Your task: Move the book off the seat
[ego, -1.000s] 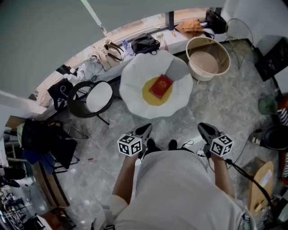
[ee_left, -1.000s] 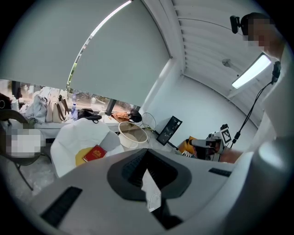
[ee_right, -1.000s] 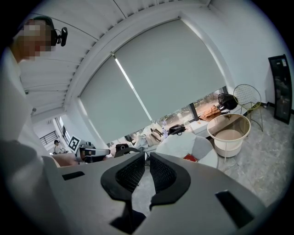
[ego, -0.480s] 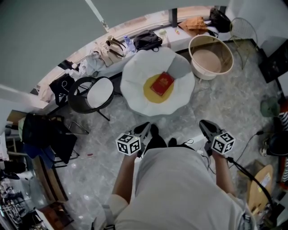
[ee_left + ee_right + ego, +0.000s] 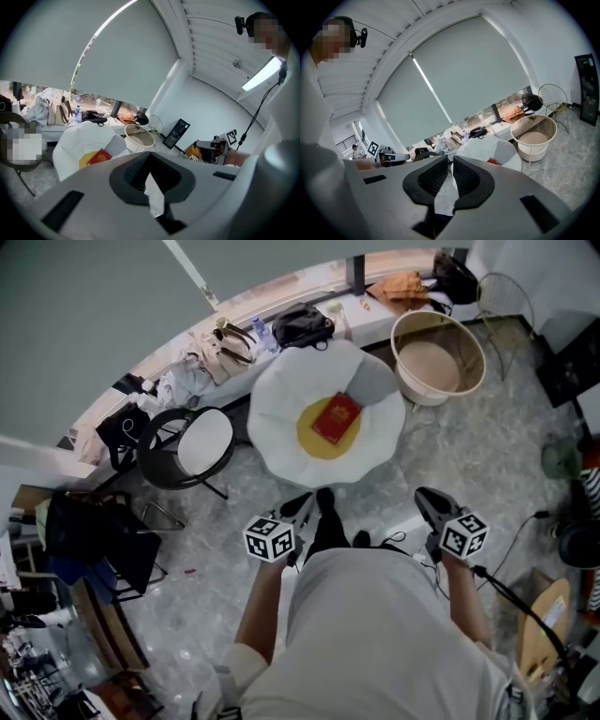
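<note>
Book (image 5: 336, 418): red, lying flat on the yellow cushion (image 5: 312, 441) at the centre of the white seat (image 5: 281, 397). In the head view the seat stands at 12 o'clock from the person.

Left gripper (image 5: 302, 506): jaws closed together, nothing between them.

Right gripper (image 5: 424, 501): jaws all but together (a thin slit remains), nothing between them.

Both grippers are short of the seat and well apart from the book, at roughly its 7 and 5 o'clock.

Round tub (image 5: 438, 357) at the seat's 2 o'clock. Black-framed stool (image 5: 204, 442) at its 9 o'clock.
</note>
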`<state>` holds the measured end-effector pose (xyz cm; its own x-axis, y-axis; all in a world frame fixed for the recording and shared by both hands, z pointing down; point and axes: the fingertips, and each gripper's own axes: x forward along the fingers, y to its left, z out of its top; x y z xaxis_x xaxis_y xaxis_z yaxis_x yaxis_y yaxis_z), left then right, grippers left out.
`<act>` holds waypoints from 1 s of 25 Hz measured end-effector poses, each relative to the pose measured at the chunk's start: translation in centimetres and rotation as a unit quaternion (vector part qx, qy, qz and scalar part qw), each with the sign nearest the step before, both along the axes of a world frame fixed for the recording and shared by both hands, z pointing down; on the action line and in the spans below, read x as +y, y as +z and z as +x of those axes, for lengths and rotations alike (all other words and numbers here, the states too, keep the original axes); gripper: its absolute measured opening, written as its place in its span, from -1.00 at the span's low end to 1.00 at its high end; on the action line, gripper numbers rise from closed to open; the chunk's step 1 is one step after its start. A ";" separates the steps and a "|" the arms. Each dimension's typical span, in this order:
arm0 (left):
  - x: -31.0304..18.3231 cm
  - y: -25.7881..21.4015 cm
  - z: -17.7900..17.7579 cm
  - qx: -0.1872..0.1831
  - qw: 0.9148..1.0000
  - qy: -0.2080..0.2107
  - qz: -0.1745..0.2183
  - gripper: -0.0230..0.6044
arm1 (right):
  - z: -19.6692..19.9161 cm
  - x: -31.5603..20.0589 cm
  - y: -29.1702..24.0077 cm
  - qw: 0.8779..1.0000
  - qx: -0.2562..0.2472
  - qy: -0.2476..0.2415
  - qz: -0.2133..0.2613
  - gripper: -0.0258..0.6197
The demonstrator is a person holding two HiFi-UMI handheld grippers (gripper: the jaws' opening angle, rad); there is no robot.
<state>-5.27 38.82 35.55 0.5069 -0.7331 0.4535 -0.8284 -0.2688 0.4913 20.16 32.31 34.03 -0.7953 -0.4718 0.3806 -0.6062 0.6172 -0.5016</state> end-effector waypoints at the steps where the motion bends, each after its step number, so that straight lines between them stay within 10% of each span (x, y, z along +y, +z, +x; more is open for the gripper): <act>1: -0.6 0.0 -0.3 0.001 1.000 0.004 -0.001 -0.92 | -0.3 -0.5 0.1 1.000 0.001 0.005 -0.003 -0.75; 25: -15.7 3.1 -11.9 -0.009 0.994 0.102 -0.035 -0.92 | -12.5 -13.2 2.3 0.997 0.051 0.058 -0.030 -0.75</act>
